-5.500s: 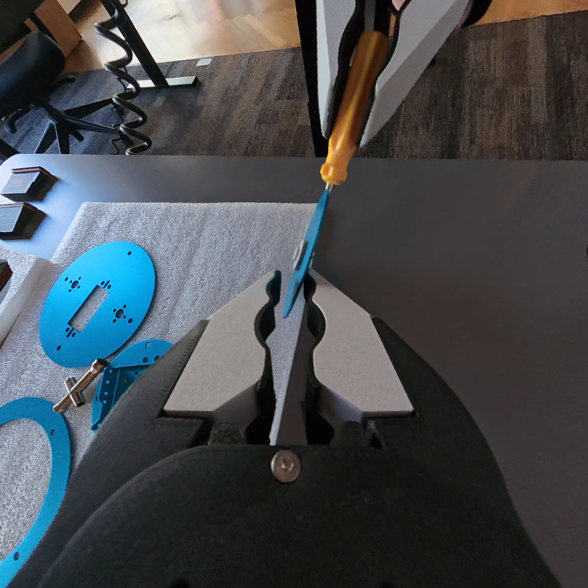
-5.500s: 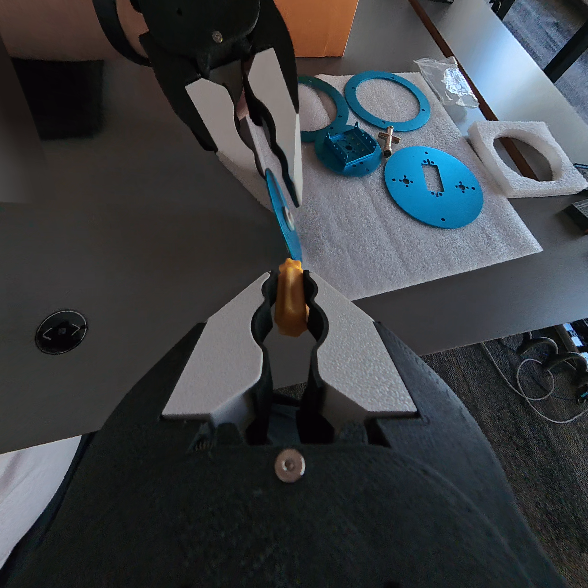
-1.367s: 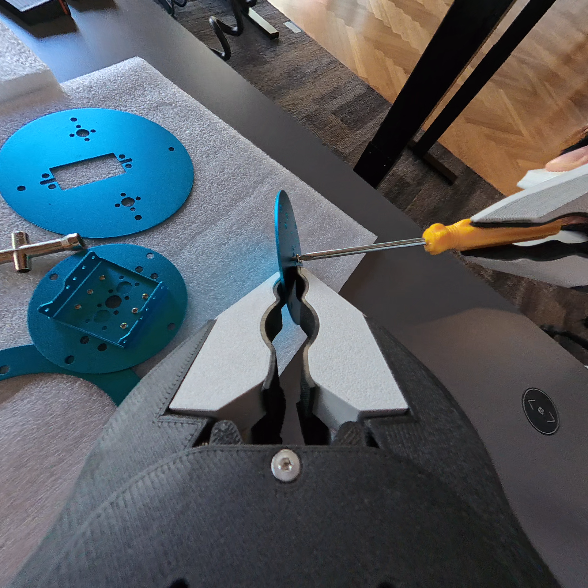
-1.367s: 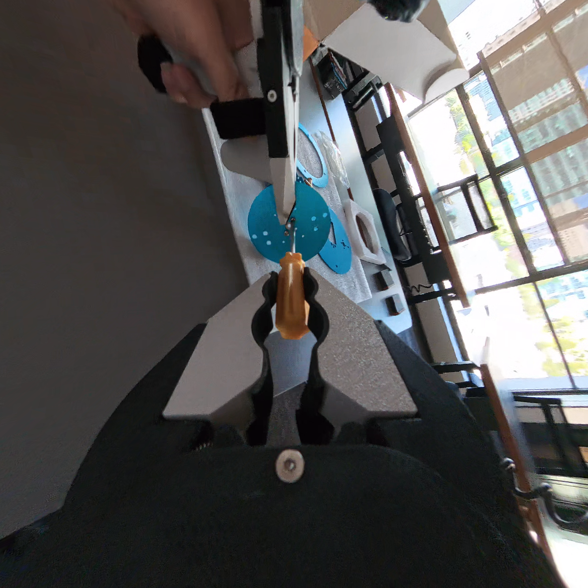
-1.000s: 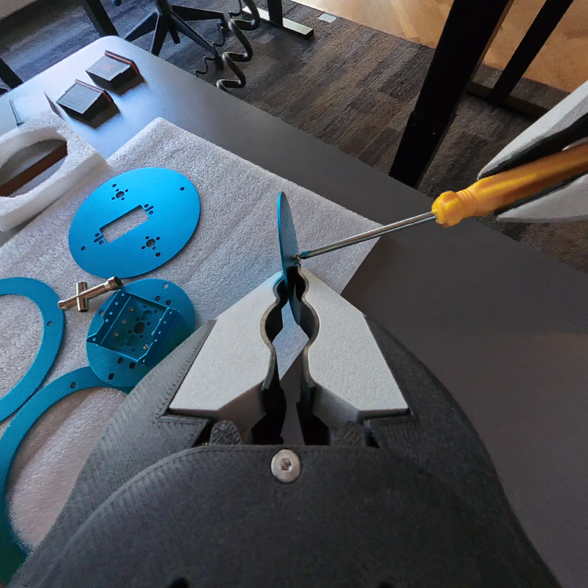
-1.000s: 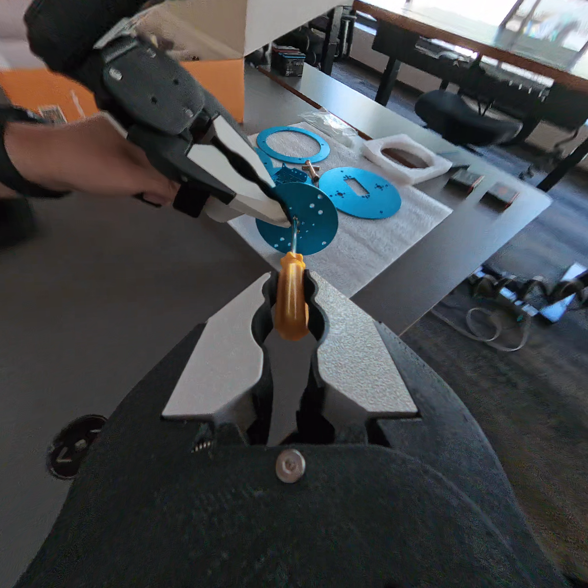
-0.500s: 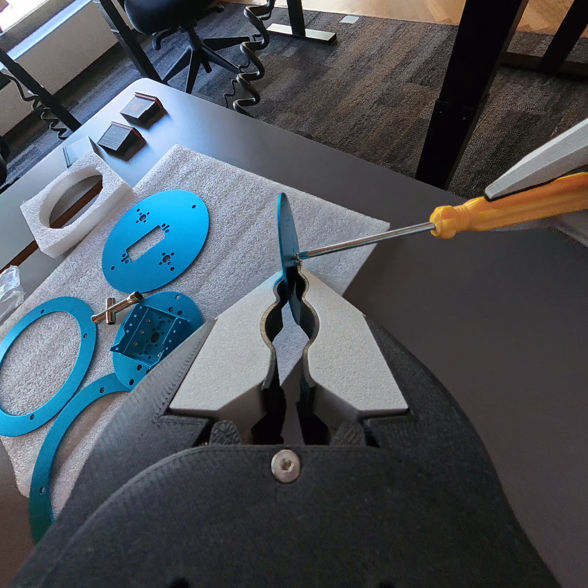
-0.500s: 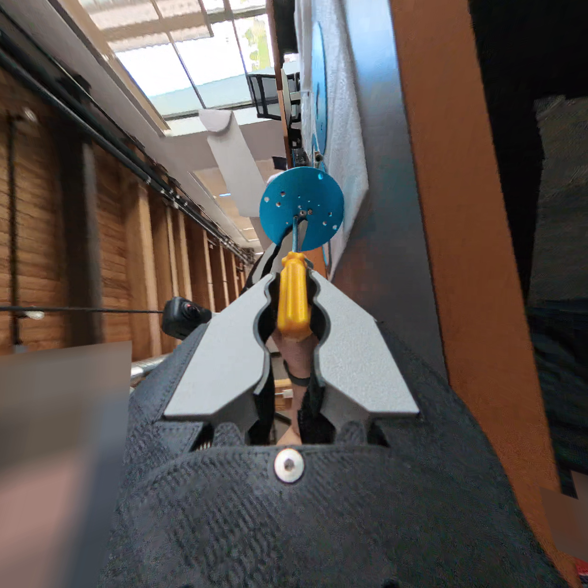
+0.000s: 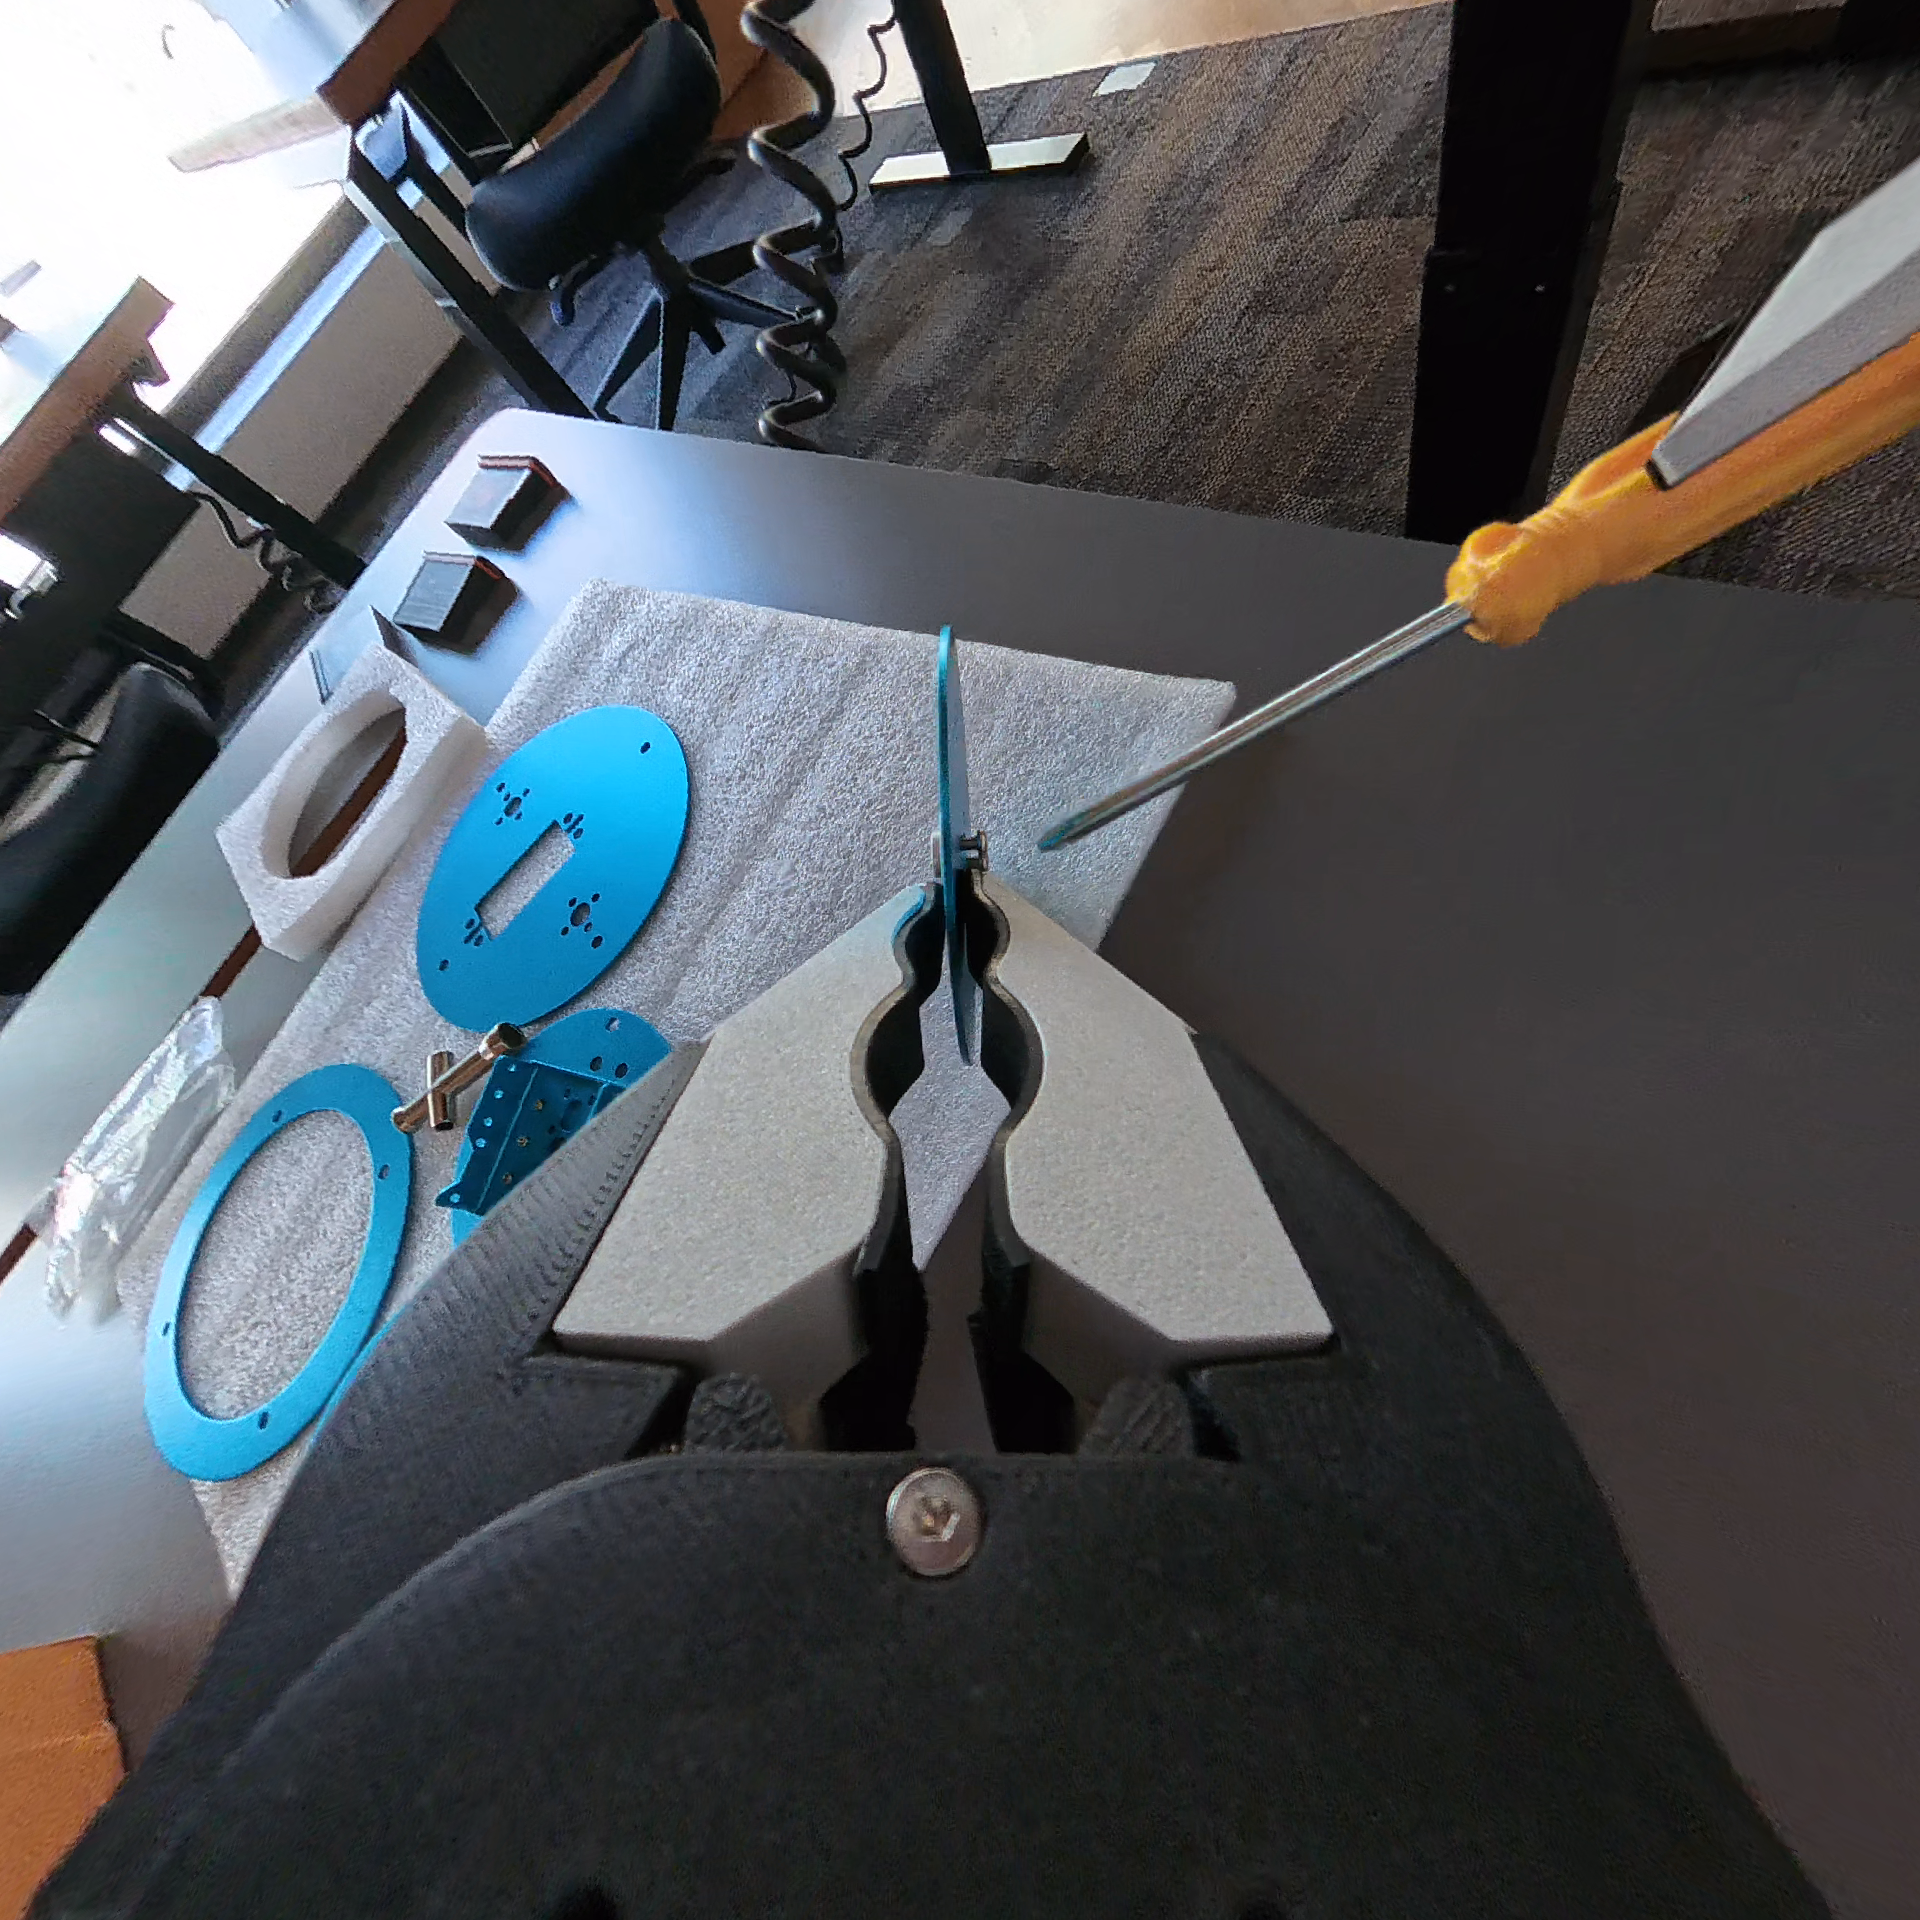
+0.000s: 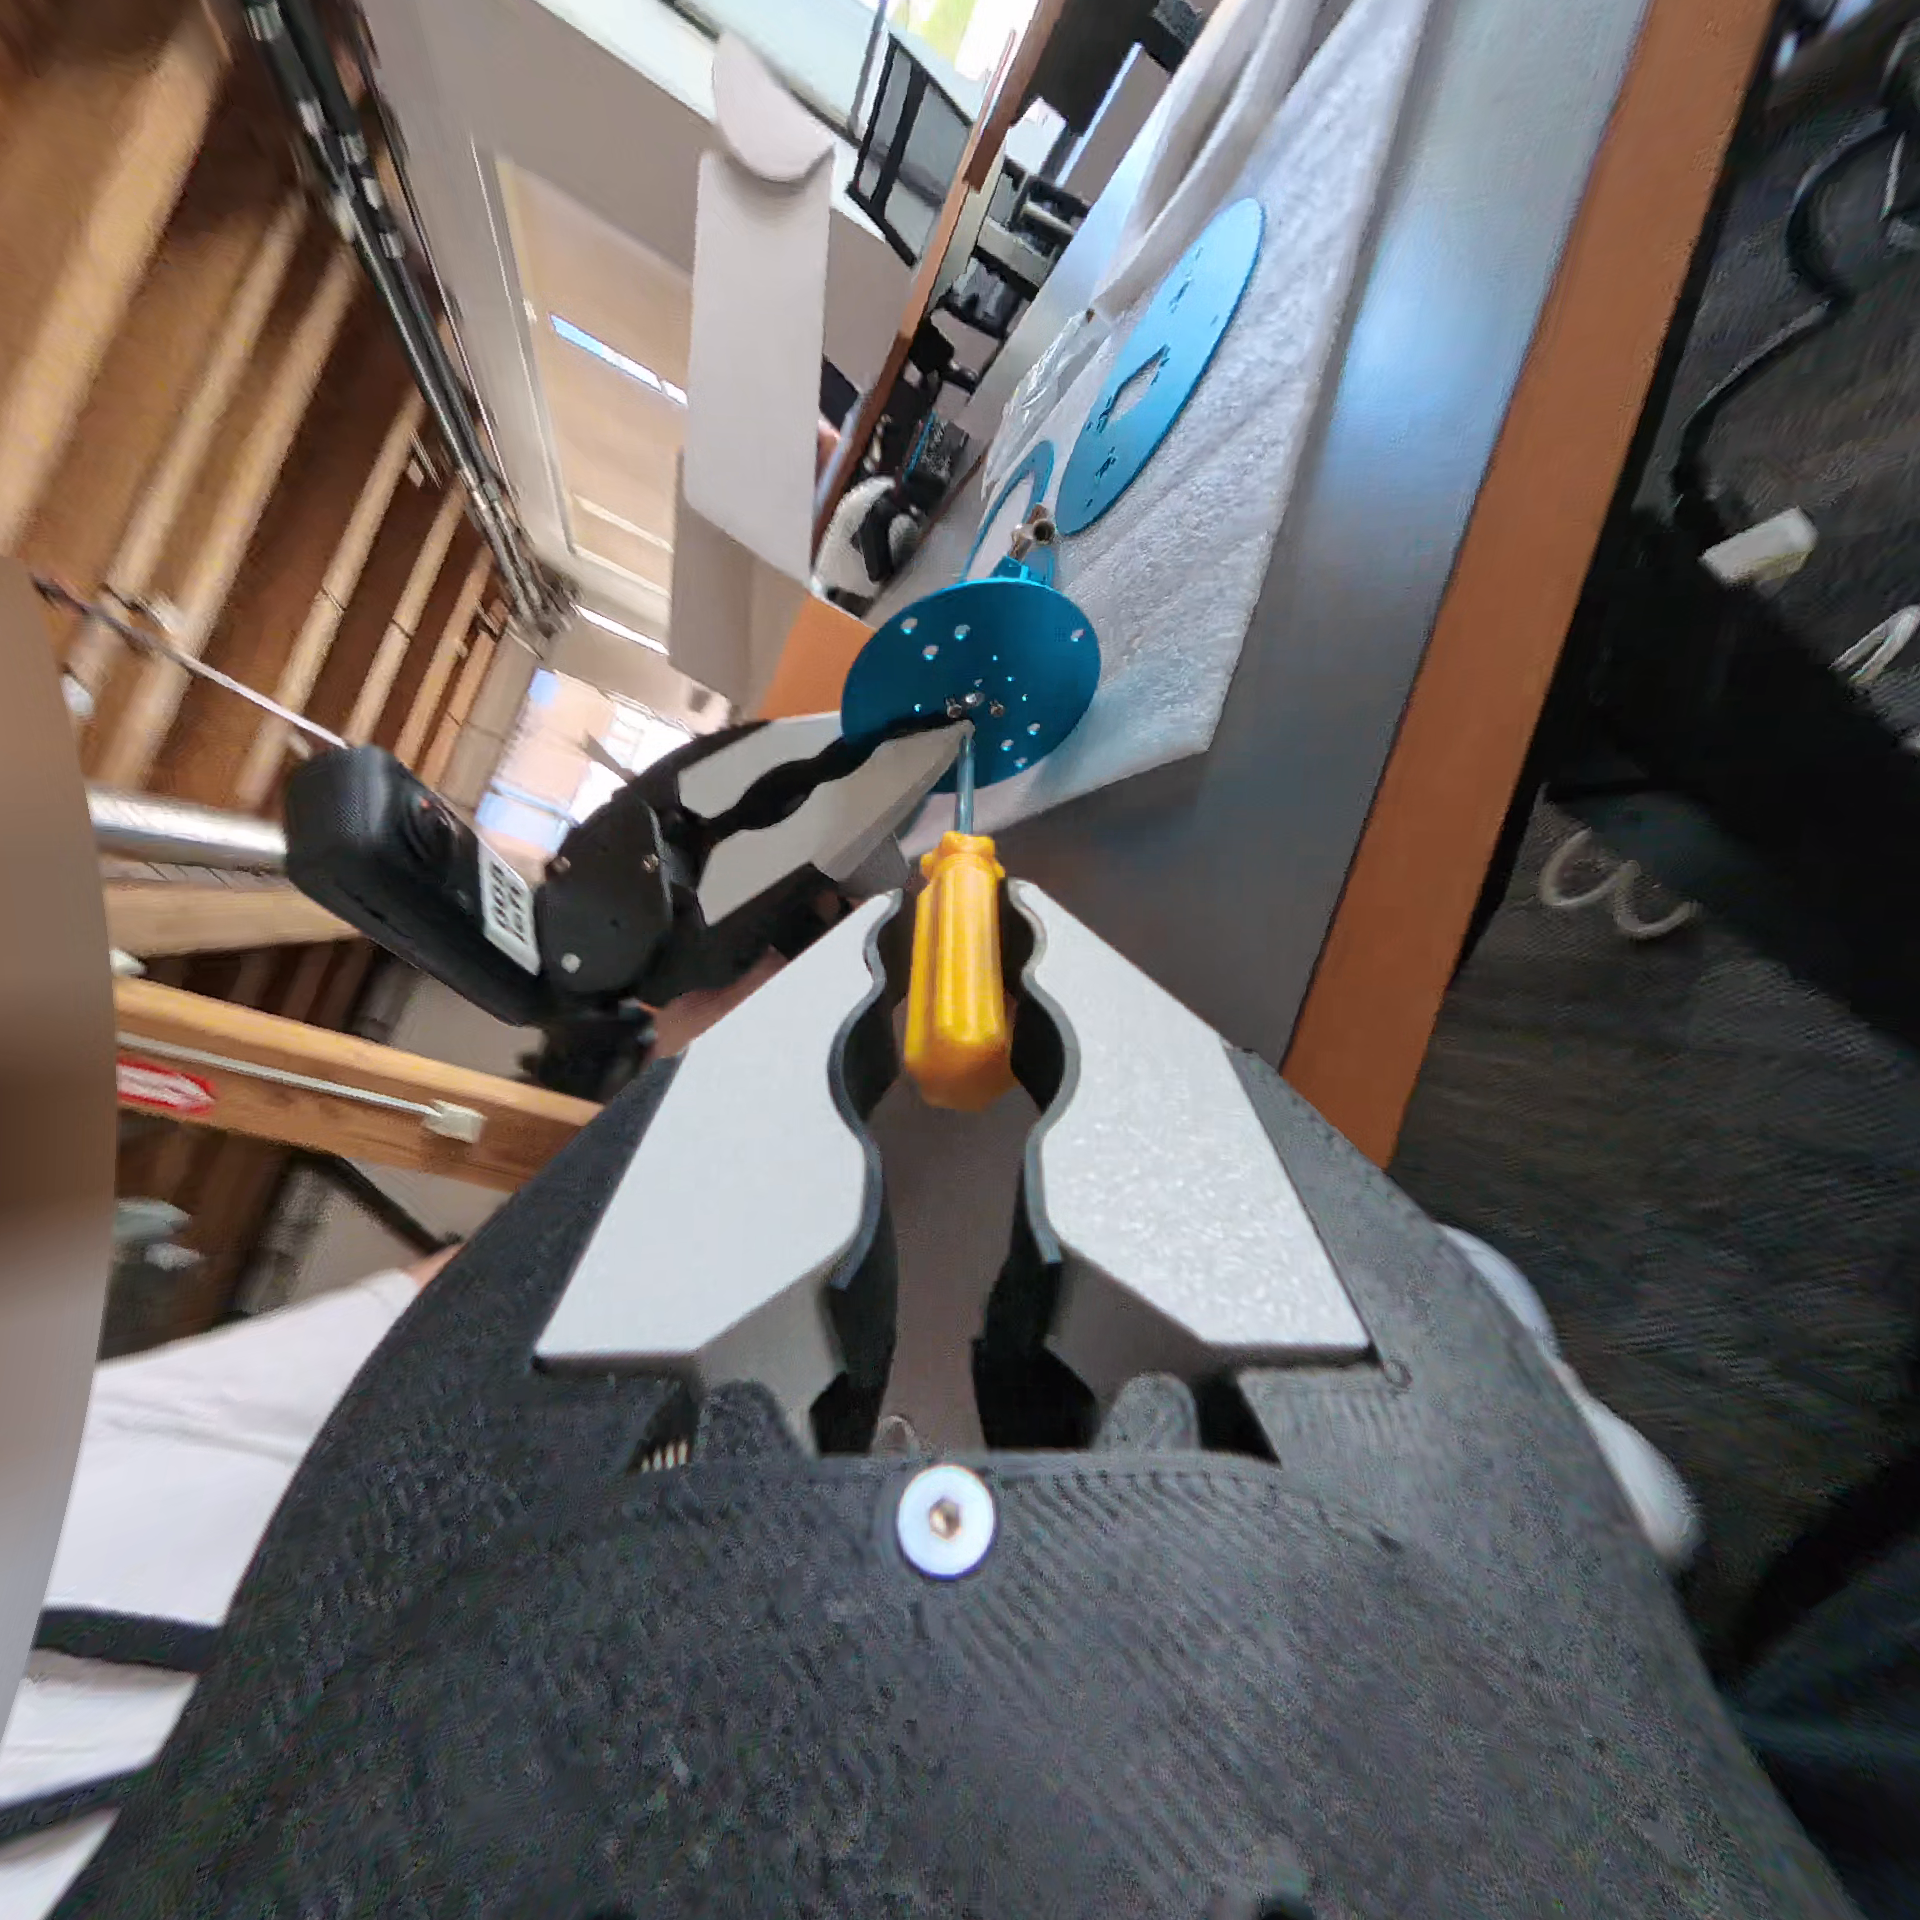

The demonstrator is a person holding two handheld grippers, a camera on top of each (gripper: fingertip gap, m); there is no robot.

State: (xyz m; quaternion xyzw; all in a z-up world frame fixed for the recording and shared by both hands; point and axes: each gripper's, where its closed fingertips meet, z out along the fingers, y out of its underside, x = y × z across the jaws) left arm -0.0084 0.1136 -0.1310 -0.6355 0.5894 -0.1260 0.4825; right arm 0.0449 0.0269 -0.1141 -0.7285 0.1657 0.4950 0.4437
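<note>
— While the left gripper is clamped on the edge of the small blue disc, held upright over the foam sheet's near corner, what changed?

— The screwdriver, pinched by its yellow handle in the right gripper, was seated on the disc's screw half a second ago; now its tip hangs just beside it, apart.

— Anything hidden?

— The right wrist view is blurred, and the bracket plate sits partly behind the left gripper.
</note>
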